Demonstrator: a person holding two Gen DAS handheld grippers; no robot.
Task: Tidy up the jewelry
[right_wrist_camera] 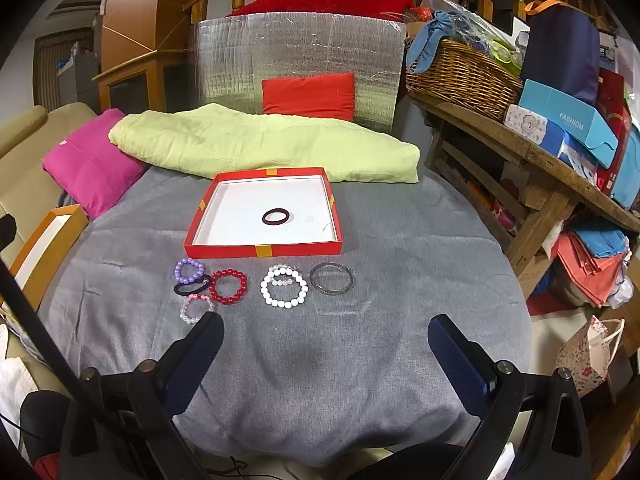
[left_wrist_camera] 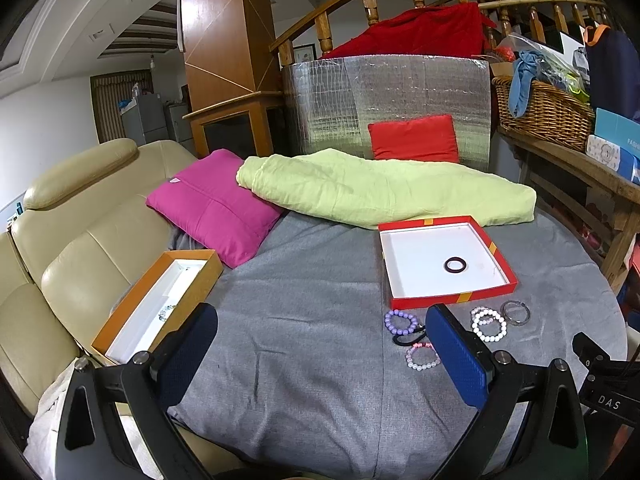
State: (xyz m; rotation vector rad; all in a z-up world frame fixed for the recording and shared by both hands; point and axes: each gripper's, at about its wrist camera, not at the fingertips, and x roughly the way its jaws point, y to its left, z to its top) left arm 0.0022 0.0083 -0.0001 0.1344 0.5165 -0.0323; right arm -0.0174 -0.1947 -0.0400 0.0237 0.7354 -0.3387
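A red tray [right_wrist_camera: 296, 249] with a white floor lies on the grey cloth and holds one dark ring-shaped band [right_wrist_camera: 276, 216]. In front of it lie several bracelets: purple beads [right_wrist_camera: 189, 269], a black hair tie [right_wrist_camera: 188, 288], red beads [right_wrist_camera: 228, 287], pink-clear beads [right_wrist_camera: 194, 309], white beads [right_wrist_camera: 284, 289] and a clear bangle [right_wrist_camera: 331, 278]. My right gripper [right_wrist_camera: 326, 338] hovers open just short of them, empty. My left gripper [left_wrist_camera: 320, 330] is open and empty too; its right finger [left_wrist_camera: 454, 344] hides the red beads. The red tray [left_wrist_camera: 452, 299] sits beyond it to the right.
An orange box [left_wrist_camera: 192, 292] with a white lining holds a small beaded piece at the left, on the beige sofa [left_wrist_camera: 80, 240]. A magenta cushion [left_wrist_camera: 216, 208] and green quilt [left_wrist_camera: 380, 192] lie behind. A wooden bench [right_wrist_camera: 532, 152] with a wicker basket [right_wrist_camera: 460, 76] stands at the right.
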